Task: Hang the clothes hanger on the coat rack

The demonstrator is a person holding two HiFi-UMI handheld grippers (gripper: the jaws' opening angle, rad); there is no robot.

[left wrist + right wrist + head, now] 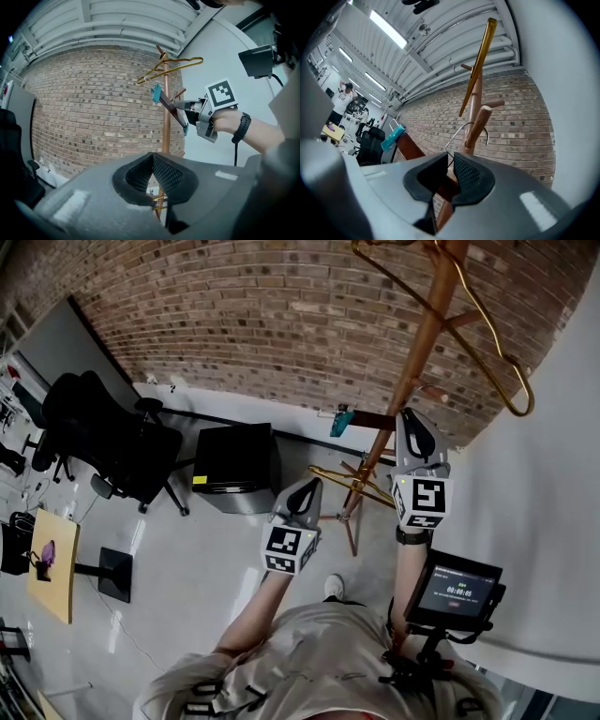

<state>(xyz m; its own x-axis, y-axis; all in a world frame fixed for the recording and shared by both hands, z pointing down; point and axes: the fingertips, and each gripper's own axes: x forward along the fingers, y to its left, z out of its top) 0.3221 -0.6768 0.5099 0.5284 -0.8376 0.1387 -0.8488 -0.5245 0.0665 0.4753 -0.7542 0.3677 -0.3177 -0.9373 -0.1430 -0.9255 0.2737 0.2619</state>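
1. Two jaws of my right gripper (449, 164) clamp the clothes hanger (168, 108) at its middle, just beside the coat rack (409, 371) pole.
2. Its wire hook (465, 129) points from my jaws up toward a peg (480, 123) of the rack; I cannot tell whether they touch.
3. Its long bar runs tilted, with one teal tip (342, 420) raised, out to the left of the pole.
4. My left gripper (153, 164) hangs lower, near the pole, jaws pressed together on nothing.
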